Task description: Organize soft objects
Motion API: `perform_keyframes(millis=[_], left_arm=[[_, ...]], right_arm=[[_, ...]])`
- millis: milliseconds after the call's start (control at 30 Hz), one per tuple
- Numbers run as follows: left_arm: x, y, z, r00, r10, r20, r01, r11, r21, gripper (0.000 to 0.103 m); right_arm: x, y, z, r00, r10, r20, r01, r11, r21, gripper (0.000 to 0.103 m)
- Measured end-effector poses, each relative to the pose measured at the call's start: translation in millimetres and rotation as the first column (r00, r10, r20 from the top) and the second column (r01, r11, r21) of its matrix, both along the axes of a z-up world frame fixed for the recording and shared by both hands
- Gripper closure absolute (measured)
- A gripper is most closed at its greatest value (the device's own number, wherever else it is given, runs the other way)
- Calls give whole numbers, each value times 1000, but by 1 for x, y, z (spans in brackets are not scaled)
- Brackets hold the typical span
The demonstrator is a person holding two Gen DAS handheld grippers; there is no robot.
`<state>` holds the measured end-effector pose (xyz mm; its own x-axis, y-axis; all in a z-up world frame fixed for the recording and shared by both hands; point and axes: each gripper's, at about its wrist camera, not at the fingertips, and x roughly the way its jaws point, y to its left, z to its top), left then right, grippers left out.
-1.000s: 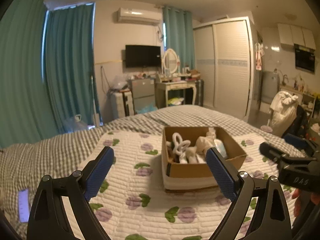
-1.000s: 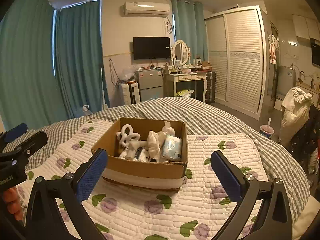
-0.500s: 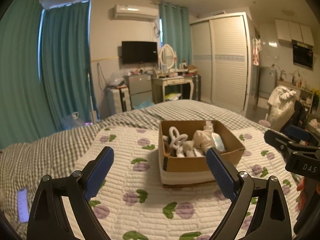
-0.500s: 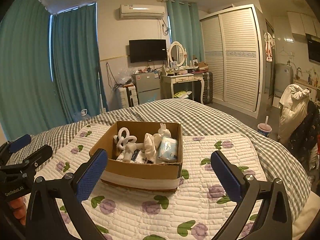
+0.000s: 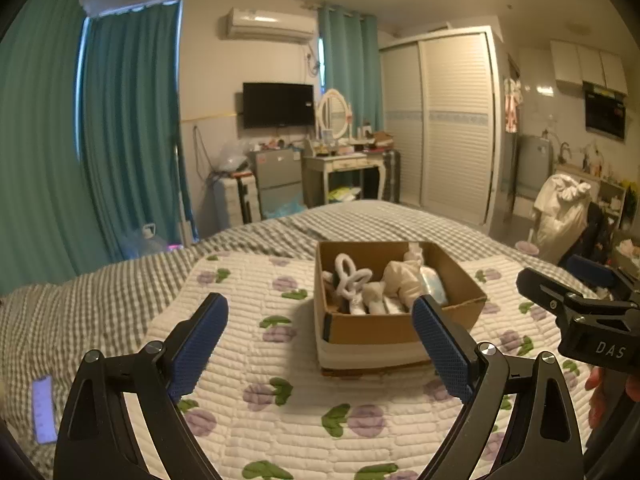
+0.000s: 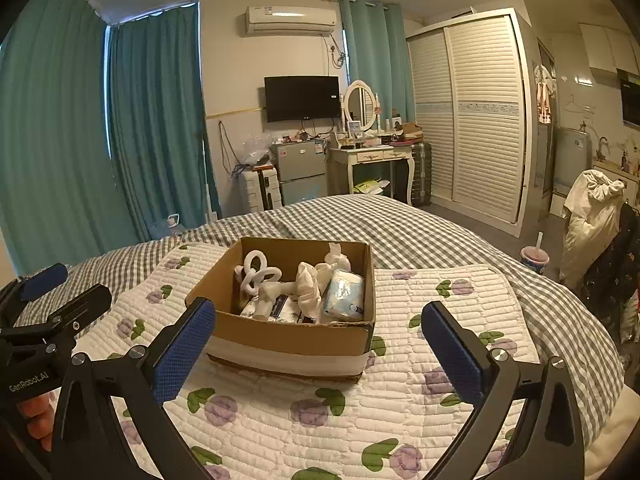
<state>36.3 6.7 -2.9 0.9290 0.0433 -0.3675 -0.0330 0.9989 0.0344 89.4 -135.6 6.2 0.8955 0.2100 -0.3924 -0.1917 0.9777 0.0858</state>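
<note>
A cardboard box point(image 5: 372, 330) point(image 6: 288, 336) stands on a quilted floral mat on the bed. It holds soft things: a white looped toy point(image 5: 350, 276) point(image 6: 258, 274), a cream cloth bundle point(image 5: 400, 280) point(image 6: 310, 286) and a pale blue tissue pack point(image 5: 434, 286) point(image 6: 344, 294). My left gripper point(image 5: 320, 338) is open and empty, above the mat, short of the box. My right gripper point(image 6: 320, 344) is open and empty, in front of the box. Each gripper shows at the edge of the other's view.
The floral mat point(image 6: 400, 400) lies over a checked bedspread point(image 6: 400, 232). A phone point(image 5: 44, 410) lies at the bed's left. Beyond the bed are a dressing table point(image 6: 376, 156), a small fridge point(image 6: 300, 176), a wardrobe point(image 6: 472, 120) and a chair with clothes point(image 6: 592, 216).
Both grippers have drawn back and risen slightly, so the box looks a little smaller and farther. Both stay open and empty. The box has not moved.
</note>
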Motion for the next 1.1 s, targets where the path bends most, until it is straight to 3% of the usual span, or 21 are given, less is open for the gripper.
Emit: perform_keyframes(millis=[1100], left_arm=[[0,2,0,1000,-4,-1,4,1000,18,8]], right_arm=[[0,3,-1,1000,6,-5,-6,1000,-5,0]])
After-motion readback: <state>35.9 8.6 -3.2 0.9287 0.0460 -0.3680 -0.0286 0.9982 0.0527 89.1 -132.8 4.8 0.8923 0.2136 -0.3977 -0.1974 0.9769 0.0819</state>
